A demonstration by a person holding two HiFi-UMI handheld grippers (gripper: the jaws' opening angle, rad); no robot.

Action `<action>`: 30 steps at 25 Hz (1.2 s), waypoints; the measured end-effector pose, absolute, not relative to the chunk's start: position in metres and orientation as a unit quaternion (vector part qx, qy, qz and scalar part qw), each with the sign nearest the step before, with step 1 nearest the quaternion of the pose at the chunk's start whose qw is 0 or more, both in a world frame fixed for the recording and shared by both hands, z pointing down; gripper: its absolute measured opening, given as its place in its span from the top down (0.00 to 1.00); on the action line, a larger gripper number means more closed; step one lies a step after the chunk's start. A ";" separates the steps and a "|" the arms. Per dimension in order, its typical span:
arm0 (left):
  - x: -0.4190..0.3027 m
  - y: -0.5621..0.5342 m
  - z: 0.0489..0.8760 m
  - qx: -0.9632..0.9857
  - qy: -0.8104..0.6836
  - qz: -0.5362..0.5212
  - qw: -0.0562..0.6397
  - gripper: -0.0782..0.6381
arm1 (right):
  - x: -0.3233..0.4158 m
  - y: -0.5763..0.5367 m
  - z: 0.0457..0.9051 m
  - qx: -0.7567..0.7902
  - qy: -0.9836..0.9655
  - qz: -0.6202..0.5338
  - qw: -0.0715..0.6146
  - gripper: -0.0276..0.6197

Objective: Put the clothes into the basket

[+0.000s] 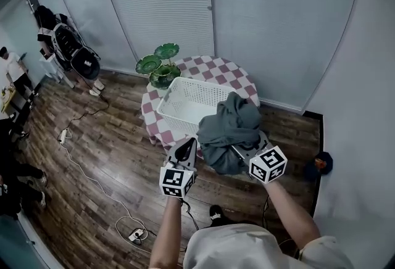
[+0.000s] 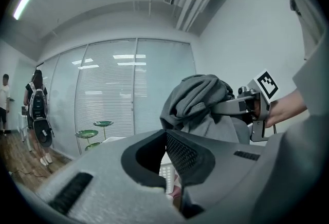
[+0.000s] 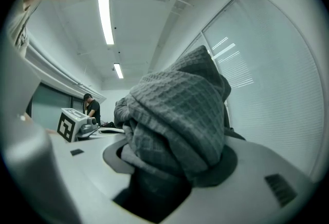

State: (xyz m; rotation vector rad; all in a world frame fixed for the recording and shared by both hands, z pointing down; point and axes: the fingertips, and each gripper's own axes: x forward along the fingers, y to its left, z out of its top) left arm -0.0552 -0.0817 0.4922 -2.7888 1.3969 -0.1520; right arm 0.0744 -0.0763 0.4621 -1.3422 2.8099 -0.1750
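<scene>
**Inspector:** Report your right claw (image 1: 242, 152).

**Me:** Closed partway on a bunched grey waffle-knit garment (image 1: 231, 129). The cloth fills the space between my jaws, bulges above them and hangs below. It is gripped and off every surface.

**Inspector:** And the other one?

**Me:** My left claw (image 1: 188, 147) stands just to the left of the right one. Its jaws are drawn together on nothing.

**Inspector:** Where is the target from the loaded claw?

**Me:** The white perforated plastic basket (image 1: 176, 96) is ahead of it, lower and to its left, on the round table with the pink-and-white checked cloth (image 1: 231, 76). The garment hangs about over the basket's corner nearest my claw, not over its middle. The basket looks empty.

**Inspector:** Its long axis?

**Me:** As I judge it, crosswise to the line my claw points along.

**Inspector:** Finding?

**Me:** The right claw is nearer and already loaded. It needs to go forward and left before release, or the cloth may catch on the rim.
</scene>
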 end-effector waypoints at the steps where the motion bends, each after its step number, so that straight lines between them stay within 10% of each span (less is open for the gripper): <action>1: -0.054 -0.083 0.493 -0.896 0.441 -0.049 0.008 0.87 | 0.069 -0.077 0.463 -0.429 0.902 -0.050 0.005 0.55; 30: -0.104 -0.171 0.499 -0.874 0.484 -0.051 0.012 0.87 | 0.055 -0.158 0.463 -0.427 0.903 -0.049 0.011 0.55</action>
